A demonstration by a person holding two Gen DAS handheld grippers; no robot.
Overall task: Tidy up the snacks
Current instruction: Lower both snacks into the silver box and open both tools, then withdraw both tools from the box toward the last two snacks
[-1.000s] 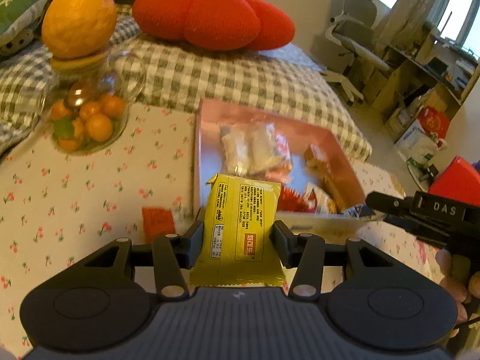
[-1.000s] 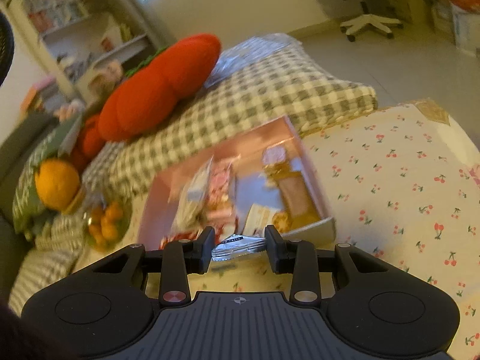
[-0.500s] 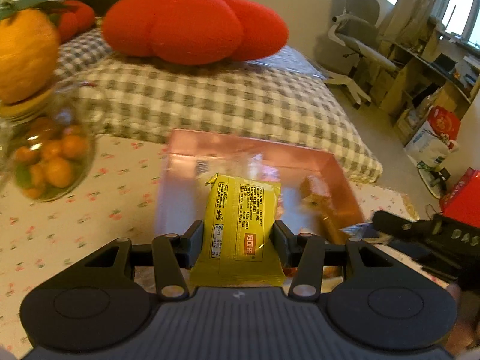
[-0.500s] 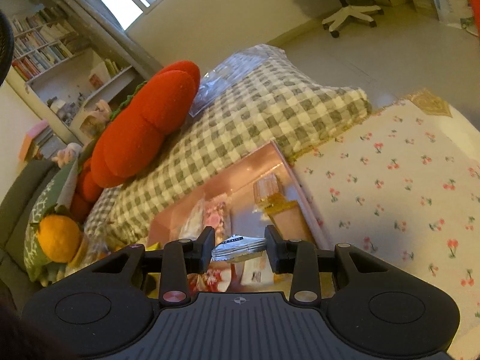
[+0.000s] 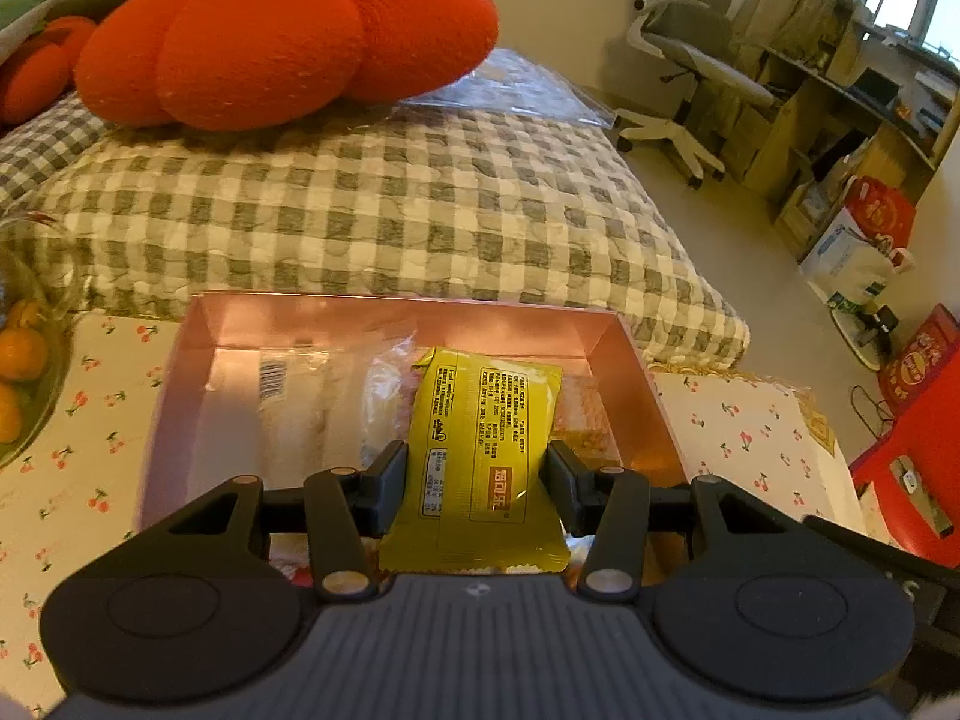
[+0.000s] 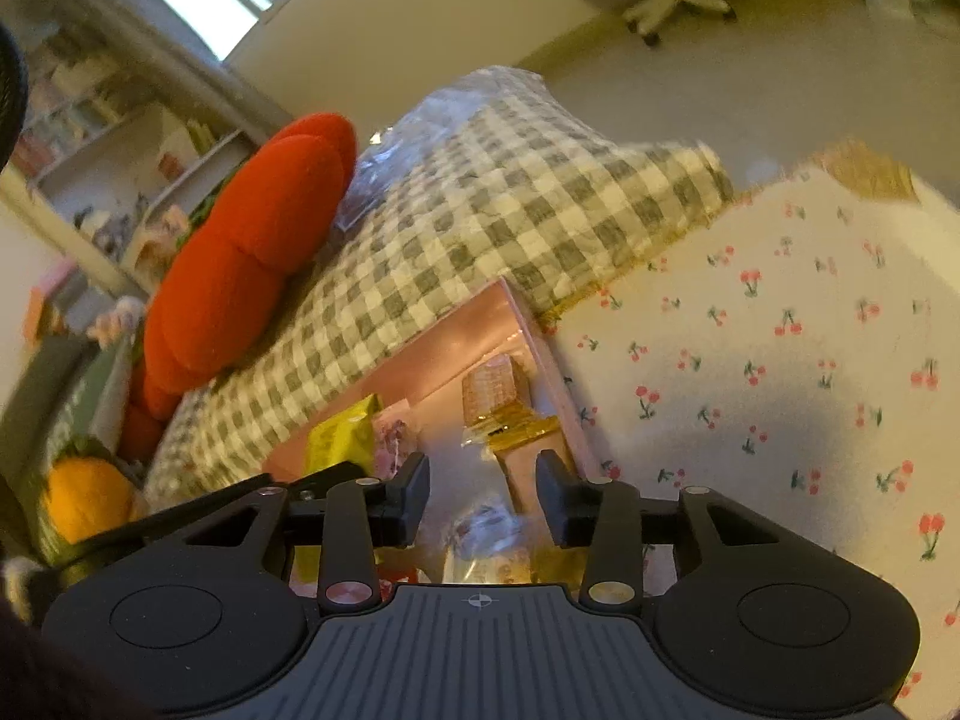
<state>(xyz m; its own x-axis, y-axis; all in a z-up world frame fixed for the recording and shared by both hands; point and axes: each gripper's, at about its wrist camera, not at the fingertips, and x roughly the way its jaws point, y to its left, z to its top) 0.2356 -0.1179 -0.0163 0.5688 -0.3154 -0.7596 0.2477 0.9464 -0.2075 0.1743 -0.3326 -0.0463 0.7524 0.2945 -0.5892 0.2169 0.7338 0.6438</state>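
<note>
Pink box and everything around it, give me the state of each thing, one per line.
Pink box: open, holding snacks.
Yellow snack packet: clamped, over the box.
Left gripper: shut on the packet.
Right gripper: jaws opening, silver packet dropping free.
Glass jar: holds oranges.

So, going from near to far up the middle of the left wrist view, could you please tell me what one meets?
Left gripper → yellow snack packet → far wall of the pink box → checked quilt → red pumpkin cushion.

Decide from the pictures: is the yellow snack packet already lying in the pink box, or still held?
Held: the left gripper clamps the yellow packet above the pink box.
</note>
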